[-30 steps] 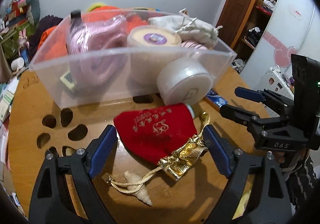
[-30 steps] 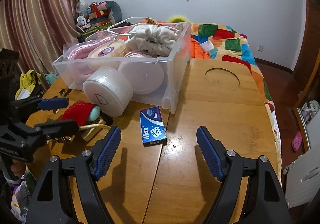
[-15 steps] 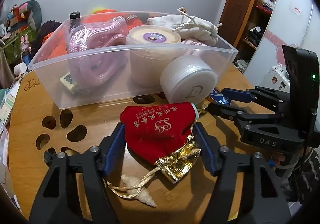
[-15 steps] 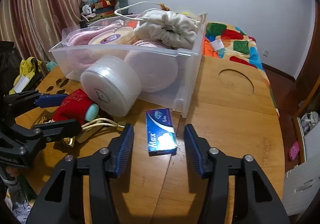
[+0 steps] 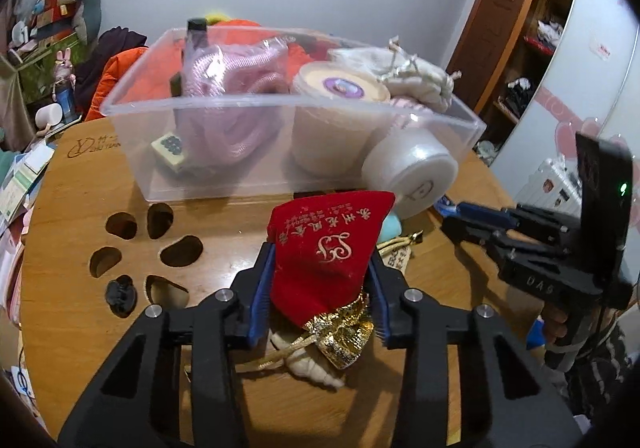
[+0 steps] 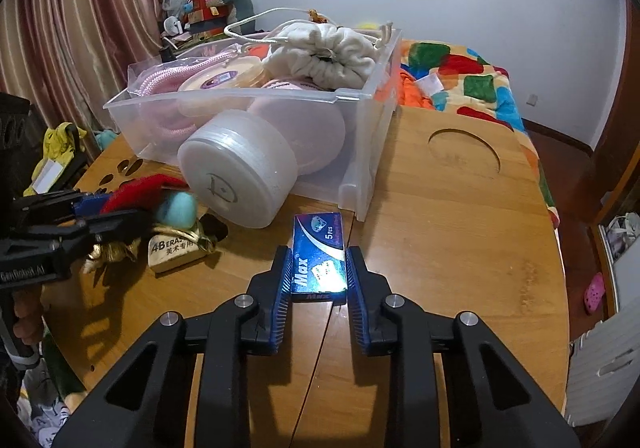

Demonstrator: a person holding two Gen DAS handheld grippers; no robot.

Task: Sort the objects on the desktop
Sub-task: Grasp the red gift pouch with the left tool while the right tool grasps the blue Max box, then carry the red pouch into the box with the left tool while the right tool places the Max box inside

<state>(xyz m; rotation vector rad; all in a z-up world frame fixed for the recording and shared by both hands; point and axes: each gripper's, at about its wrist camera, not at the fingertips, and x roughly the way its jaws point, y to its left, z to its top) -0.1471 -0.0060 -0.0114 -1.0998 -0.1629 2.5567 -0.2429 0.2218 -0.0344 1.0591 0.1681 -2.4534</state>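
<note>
Nearest in, left hand-held gripper (image 5: 320, 288) closing on the red pouch (image 5: 326, 254), blue pads already pressing its flanks low down near the gold neck (image 5: 340, 332). Soft velvet, light, sure to squash and sag; best taken mid-body as here, not by the cord. Beneath it on the tabletop (image 5: 68, 288), a pale shell (image 5: 316, 370) on the gold cord, likely to trail along on the lift.

Over on the right: right hand-held gripper (image 6: 318, 280) clamped shut on the blue box (image 6: 319, 258), pads flat against both long sides at its near end. Small stiff carton, glossy and probably slick, light; side grip looks sound, though a hold nearer the middle would tip less.

Just beyond, eraser (image 6: 174, 252) lying flat beside a teal lump (image 6: 176, 207). Firm little block, easy pick.

Further back, white round tub (image 6: 236, 177) tipped on its side, leaning on the clear bin (image 6: 360, 183). Smooth, wide, apt to roll; awkward span for these jaws.

Farthest, bin already stacked with pink rope (image 5: 236, 95), a round lidded box (image 5: 338, 87) and a cream drawstring bag (image 6: 324, 51). Not much room left on top.
</note>
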